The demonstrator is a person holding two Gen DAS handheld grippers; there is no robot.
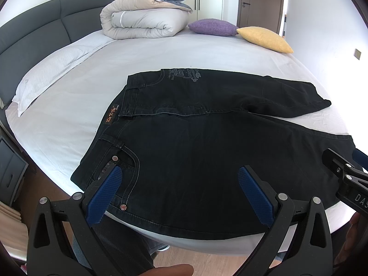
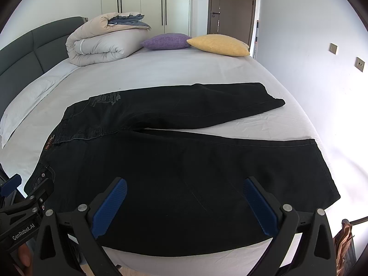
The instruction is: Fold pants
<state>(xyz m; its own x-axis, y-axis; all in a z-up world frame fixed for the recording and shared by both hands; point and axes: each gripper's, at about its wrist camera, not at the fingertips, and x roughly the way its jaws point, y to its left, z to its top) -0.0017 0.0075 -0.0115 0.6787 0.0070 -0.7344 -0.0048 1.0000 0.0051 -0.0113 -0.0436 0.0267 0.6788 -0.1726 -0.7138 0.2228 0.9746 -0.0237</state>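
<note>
Dark jeans (image 1: 195, 142) lie flat on the white bed sheet (image 1: 138, 55), waistband to the left, two legs spread apart to the right; they also show in the right wrist view (image 2: 184, 165). My left gripper (image 1: 180, 173) is open, above the near hip pocket and waist area by the bed's front edge. My right gripper (image 2: 185, 184) is open, above the near leg's lower half. Neither holds cloth. The right gripper (image 1: 345, 177) shows at the right edge of the left wrist view, and the left gripper (image 2: 25, 197) at the left edge of the right wrist view.
A rolled duvet (image 1: 142, 16), a purple cushion (image 1: 214, 26) and a yellow cushion (image 1: 264, 38) sit at the far side. A white pillow (image 1: 46, 73) lies by the dark headboard (image 1: 34, 30). A nightstand (image 1: 11, 170) stands left; wooden floor (image 1: 207, 260) lies below the near edge.
</note>
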